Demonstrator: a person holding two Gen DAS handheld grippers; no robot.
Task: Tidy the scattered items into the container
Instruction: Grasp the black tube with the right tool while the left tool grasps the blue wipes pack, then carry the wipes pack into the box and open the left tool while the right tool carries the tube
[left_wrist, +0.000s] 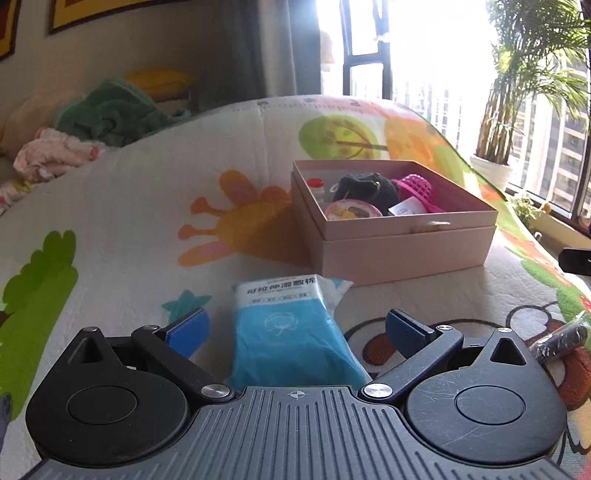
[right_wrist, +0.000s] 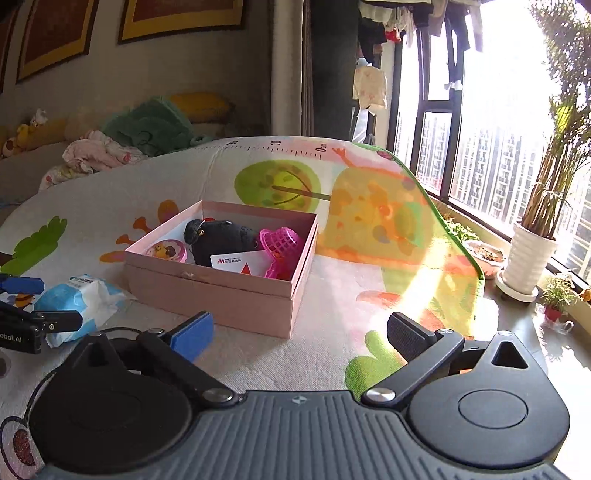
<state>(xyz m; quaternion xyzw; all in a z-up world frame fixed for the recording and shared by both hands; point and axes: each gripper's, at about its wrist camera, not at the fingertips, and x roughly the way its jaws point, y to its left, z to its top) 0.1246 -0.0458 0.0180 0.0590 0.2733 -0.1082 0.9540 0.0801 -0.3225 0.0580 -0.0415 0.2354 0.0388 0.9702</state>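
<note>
The soft blue-and-white plastic packet of cotton pads (left_wrist: 291, 328) is seen at the lower middle of the left wrist view, lying flat on the cartoon-printed play mat (left_wrist: 122, 221), just short of the pale pink cardboard box (left_wrist: 402, 254), which is set on its own lid toward the centre right. The packet is framed by the left gripper (left_wrist: 295, 326), whose blue-padded jaws are spread wide on either side without pressing on it, a placing that is judged to be a lining-up for a grasp. In the box, a black plush toy (left_wrist: 365, 188), a pink plastic mesh scoop (left_wrist: 413, 188), a round pink-rimmed tin (left_wrist: 352, 212), a small red-capped jar (left_wrist: 316, 186) and a white card (left_wrist: 404, 208) are already gathered (the tidying is thus judged well along). A dark wrapped cylinder (left_wrist: 561, 341) is left on the mat at the lower right edge. In the right wrist view, the right gripper (right_wrist: 301, 338) is held with its jaws fully apart and nothing between them, in front of the box's near corner, presumably kept clear. A potted palm (right_wrist: 532, 254) stands by the window at the right.
</note>
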